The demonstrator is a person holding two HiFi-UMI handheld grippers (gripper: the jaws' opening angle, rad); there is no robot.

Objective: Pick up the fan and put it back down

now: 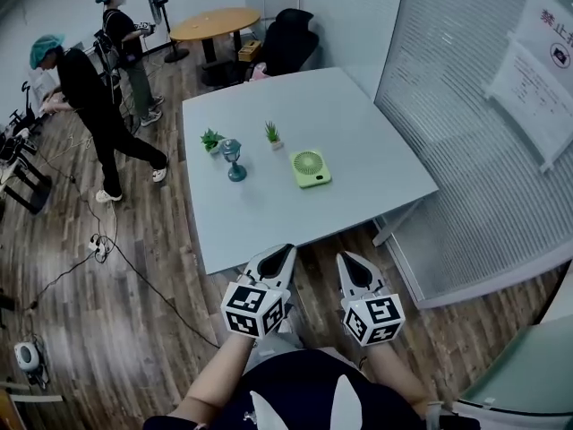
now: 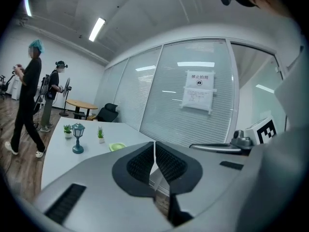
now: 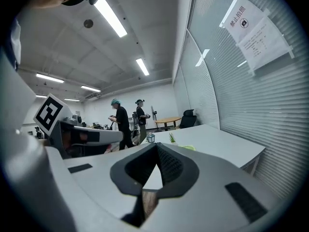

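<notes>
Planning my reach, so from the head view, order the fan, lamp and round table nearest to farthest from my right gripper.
1. Fan, on the grey table, ahead of the right gripper.
2. Lamp, left of the fan.
3. Round table, far across the room.

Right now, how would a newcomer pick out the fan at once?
Find the large pale grey table beside the blinds. Of the small things near its middle, the fan lies farthest right in the head view. It alone is low, square and lime green, unlike the teal lantern and two potted plants.
</notes>
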